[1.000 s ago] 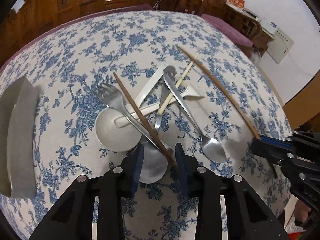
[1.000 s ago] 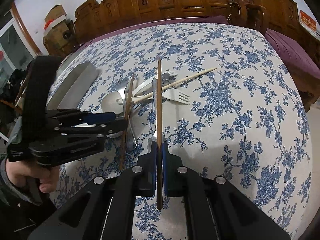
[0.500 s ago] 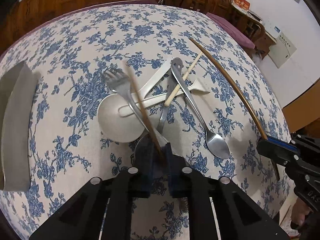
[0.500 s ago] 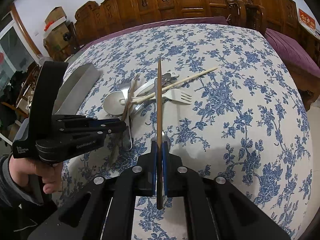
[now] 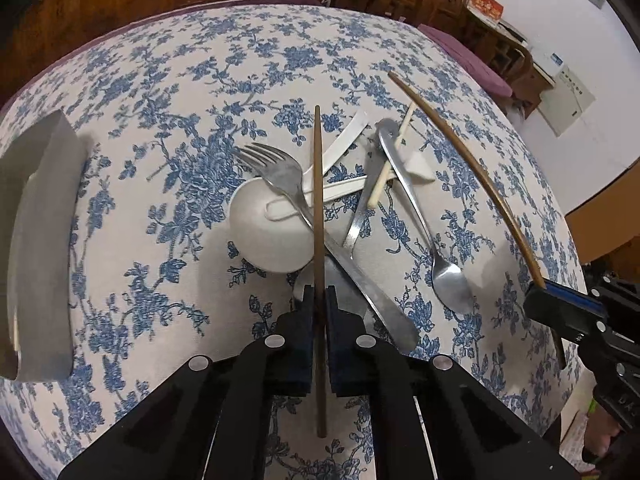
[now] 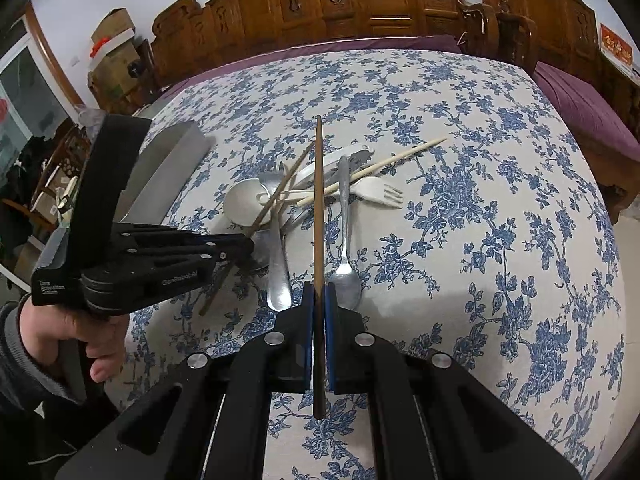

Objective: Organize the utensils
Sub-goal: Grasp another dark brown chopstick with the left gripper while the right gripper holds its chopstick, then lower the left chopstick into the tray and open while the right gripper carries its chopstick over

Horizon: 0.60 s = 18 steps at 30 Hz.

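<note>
My left gripper [image 5: 319,300] is shut on a dark brown chopstick [image 5: 318,184] and holds it above the utensil pile, pointing away from me. My right gripper [image 6: 319,296] is shut on the second dark brown chopstick [image 6: 318,200], also lifted; it shows as a curved stick in the left wrist view [image 5: 472,168]. On the table lie a metal fork [image 5: 276,172], a metal spoon [image 5: 448,280], a white spoon [image 5: 268,236], a white plastic fork [image 6: 378,192] and a pale chopstick [image 6: 384,162]. The left gripper also shows in the right wrist view [image 6: 240,246].
A grey metal tray [image 5: 36,248] lies at the table's left edge; it also shows in the right wrist view [image 6: 168,168]. The blue floral tablecloth [image 6: 500,220] covers the table. Carved wooden chairs [image 6: 360,0] stand behind it.
My left gripper closed on the dark chopstick in the pile and lifted it, so it now points straight ahead. My right gripper kept its chopstick and barely moved.
</note>
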### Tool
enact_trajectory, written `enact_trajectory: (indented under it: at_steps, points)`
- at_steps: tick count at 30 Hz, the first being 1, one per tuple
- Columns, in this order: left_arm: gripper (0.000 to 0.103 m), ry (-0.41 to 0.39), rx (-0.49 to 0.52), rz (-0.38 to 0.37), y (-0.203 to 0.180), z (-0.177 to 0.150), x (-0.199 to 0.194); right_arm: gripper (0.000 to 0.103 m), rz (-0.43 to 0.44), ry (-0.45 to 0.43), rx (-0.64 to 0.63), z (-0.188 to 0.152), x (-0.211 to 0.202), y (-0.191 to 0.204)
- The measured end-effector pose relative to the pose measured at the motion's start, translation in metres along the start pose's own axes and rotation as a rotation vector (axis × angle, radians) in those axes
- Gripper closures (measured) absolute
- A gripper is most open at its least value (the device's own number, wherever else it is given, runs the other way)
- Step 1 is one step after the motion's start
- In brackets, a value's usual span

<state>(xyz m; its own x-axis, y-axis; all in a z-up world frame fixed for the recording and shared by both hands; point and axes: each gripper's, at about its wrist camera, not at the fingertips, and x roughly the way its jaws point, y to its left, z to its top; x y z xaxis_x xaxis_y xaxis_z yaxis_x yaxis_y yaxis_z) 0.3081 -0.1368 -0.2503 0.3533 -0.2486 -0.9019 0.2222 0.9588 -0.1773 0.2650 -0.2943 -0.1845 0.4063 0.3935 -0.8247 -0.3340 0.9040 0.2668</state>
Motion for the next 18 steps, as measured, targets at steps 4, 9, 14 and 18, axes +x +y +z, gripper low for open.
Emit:
enact_trajectory:
  at_steps: [4, 9, 14, 18]
  points:
    - [0.099, -0.018, 0.001, -0.009, 0.006, -0.004, -0.013, 0.097, -0.003, -0.005, 0.004, 0.001, -0.001, 0.005]
    - [0.099, -0.054, 0.002, -0.018, 0.015, -0.005, -0.034, 0.097, -0.001, -0.017, 0.004, 0.005, -0.003, 0.015]
    - [0.099, -0.084, 0.006, -0.025, 0.025, -0.005, -0.053, 0.097, 0.004, -0.028, -0.002, 0.012, -0.002, 0.031]
    - [0.099, -0.107, 0.003, -0.027, 0.038, -0.006, -0.069, 0.097, 0.007, -0.034, -0.012, 0.018, 0.0, 0.046]
